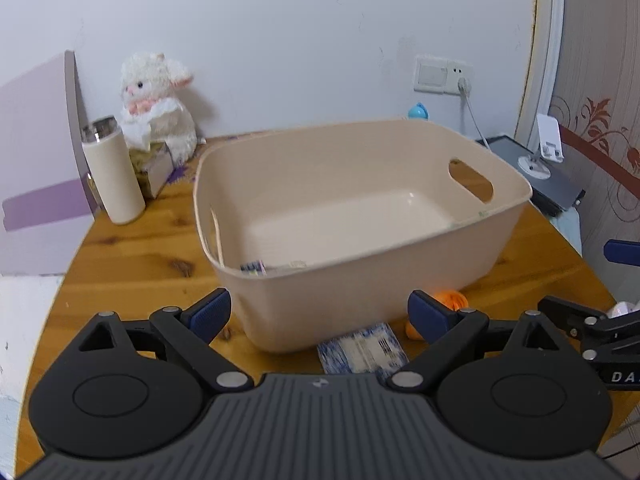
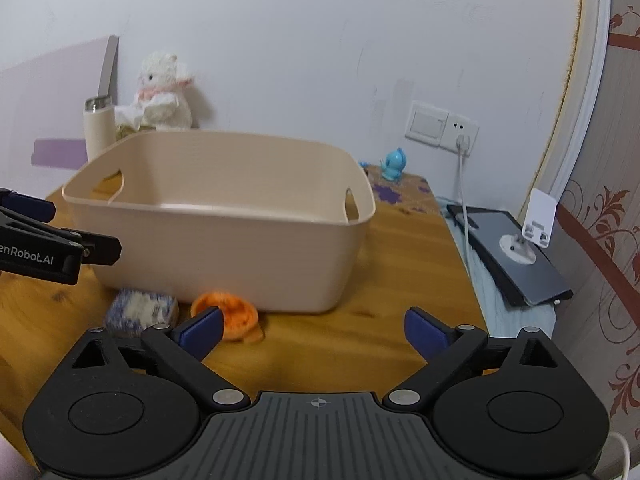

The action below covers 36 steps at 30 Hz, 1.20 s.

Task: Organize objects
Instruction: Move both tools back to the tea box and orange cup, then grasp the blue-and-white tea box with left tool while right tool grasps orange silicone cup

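Tongs both wide open, empty: left [image 1: 319, 314], right [image 2: 313, 330]. Orange toy [image 2: 226, 314] and blue-white packet [image 2: 140, 310] sit on counter [image 2: 400, 280] near beige bin [image 2: 224, 216]; grip toy across middle.

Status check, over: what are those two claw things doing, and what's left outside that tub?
Both hand-held grippers, left and right, open, empty. Blue-white packet and orange item on table outside beige tub. Nothing blocking.
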{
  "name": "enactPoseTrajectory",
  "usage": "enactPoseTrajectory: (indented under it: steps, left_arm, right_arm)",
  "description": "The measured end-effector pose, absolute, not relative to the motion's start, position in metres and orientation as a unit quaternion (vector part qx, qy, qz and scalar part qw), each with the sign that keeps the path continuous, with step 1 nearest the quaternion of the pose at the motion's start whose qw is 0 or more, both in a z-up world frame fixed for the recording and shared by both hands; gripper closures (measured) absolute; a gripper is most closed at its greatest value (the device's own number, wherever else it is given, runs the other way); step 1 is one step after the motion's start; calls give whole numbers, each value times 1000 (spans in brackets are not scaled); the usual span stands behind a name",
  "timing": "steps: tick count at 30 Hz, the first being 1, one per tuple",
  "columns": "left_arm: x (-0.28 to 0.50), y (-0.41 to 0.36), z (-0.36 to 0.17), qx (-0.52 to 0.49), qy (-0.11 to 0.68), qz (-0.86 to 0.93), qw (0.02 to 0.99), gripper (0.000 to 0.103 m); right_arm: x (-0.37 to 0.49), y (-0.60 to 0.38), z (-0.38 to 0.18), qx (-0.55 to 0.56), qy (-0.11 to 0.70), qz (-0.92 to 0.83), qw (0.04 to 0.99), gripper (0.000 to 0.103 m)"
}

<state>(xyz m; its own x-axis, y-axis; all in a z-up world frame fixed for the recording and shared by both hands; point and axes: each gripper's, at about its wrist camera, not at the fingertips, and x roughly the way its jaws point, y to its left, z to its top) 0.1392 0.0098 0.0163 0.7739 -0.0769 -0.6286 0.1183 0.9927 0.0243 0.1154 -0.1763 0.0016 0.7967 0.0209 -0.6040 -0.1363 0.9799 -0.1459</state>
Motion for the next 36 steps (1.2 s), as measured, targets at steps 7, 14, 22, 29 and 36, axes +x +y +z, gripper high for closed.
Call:
enactPoseTrajectory:
  steps: [7,14,22,29,36]
  left_arm:
    - [140,-1,-8,47,355,-50,932,7]
    - [154,-9,-30,41,377,-56,923,7]
    - [169,-10,-51,11,393,-58,918,7]
    - [177,-5,-71,13,418,-47,907,7]
    - [177,8,-74,18,411,-30,911,7]
  right_arm:
    - [121,-172,-21,-101,344,51,932,2]
    - [132,-173,-39,-103,368,54,923,1]
    - [149,-171,-57,-103,391,64,912,0]
    - [159,-166,-68,-100,395,70,911,0]
    - [169,-159,-74,-101,393,79,911,0]
